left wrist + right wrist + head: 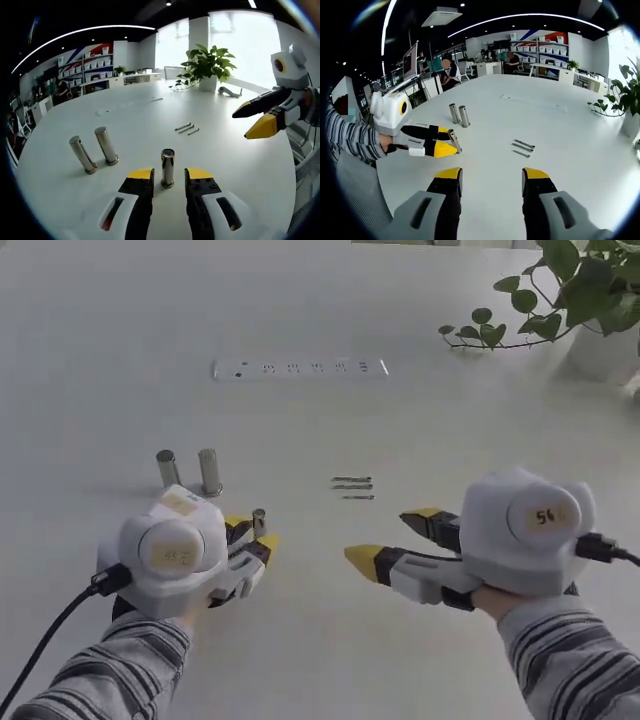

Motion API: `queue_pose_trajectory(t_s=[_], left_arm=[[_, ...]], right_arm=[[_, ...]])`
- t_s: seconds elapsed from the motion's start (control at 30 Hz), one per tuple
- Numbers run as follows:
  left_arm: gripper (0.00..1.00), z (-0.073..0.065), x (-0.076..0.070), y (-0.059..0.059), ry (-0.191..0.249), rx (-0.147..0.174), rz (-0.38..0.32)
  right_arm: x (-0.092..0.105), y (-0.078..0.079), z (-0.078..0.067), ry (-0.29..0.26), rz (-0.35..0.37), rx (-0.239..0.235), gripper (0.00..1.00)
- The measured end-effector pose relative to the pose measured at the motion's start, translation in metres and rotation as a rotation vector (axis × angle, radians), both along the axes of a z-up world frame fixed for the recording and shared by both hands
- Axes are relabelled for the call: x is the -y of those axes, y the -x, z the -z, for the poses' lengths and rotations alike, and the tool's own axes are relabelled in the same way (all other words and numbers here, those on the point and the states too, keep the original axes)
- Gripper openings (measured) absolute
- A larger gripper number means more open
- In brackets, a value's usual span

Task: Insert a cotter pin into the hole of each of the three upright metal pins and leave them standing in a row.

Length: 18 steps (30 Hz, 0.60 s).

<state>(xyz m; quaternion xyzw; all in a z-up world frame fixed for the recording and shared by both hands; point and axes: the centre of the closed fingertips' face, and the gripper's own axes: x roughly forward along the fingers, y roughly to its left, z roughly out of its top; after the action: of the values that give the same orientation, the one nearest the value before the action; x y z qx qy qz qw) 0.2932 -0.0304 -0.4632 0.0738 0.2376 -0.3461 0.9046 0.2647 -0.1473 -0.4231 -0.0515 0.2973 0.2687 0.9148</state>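
1. Nearest the head camera, a striped sleeve [110,670] led up to the left gripper [255,535]. Its black cable [50,640] was cut off at the bottom edge.
2. The left gripper's jaws stood narrow on either side of one upright metal pin [167,167]. The left gripper view showed a sliver of gap on each side. In the head view a yellow tip hid the pin's foot.
3. Two other metal pins [168,468] stood upright just beside each other, behind and left of that gripper. Any hole in them was too small to make out.
4. Three cotter pins [352,488] lay side by side near mid-table, well apart from both grippers. They were too small to show their shape.
5. The right gripper [390,536] was held right of centre, its jaws wide with nothing between them.
6. The white table [450,420] carried a flat power strip [300,368] farther back. A potted plant [560,290] at the far right was cut off by the frame.
7. The gripper views showed an office with shelves [95,65], a bright window [240,45] and curved ceiling lights. Figures seated at desks were too blurred to describe.
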Motion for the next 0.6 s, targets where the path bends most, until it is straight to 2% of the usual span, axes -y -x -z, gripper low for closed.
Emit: queue_pose_trajectory(t_s=[0.13, 0.2, 0.33, 0.4, 0.53, 0.57, 0.6], left_arm=[[0.28, -0.005, -0.005, 0.005, -0.013, 0.008, -0.001], [0.35, -0.007, -0.008, 0.007, -0.025, 0.01, -0.004], [0.41, -0.013, -0.012, 0.013, -0.033, 0.021, -0.002], [0.46, -0.015, -0.014, 0.017, -0.034, 0.012, -0.004], [0.52, -0.021, -0.019, 0.029, -0.037, 0.007, 0.007], [0.54, -0.021, -0.021, 0.03, -0.039, 0.005, 0.007], [0.56, -0.021, -0.023, 0.032, -0.043, 0.0, 0.005]], right_arm=[[0.006, -0.011, -0.002, 0.054, -0.042, -0.003, 0.4], [0.008, -0.017, -0.002, 0.078, -0.063, -0.006, 0.38], [0.009, -0.026, -0.001, 0.114, -0.094, -0.037, 0.35], [0.009, -0.036, 0.004, 0.139, -0.12, -0.065, 0.34], [0.008, -0.041, 0.012, 0.186, -0.169, -0.106, 0.32], [0.008, -0.041, 0.015, 0.211, -0.19, -0.119, 0.31], [0.012, -0.049, 0.019, 0.245, -0.22, -0.126, 0.3]])
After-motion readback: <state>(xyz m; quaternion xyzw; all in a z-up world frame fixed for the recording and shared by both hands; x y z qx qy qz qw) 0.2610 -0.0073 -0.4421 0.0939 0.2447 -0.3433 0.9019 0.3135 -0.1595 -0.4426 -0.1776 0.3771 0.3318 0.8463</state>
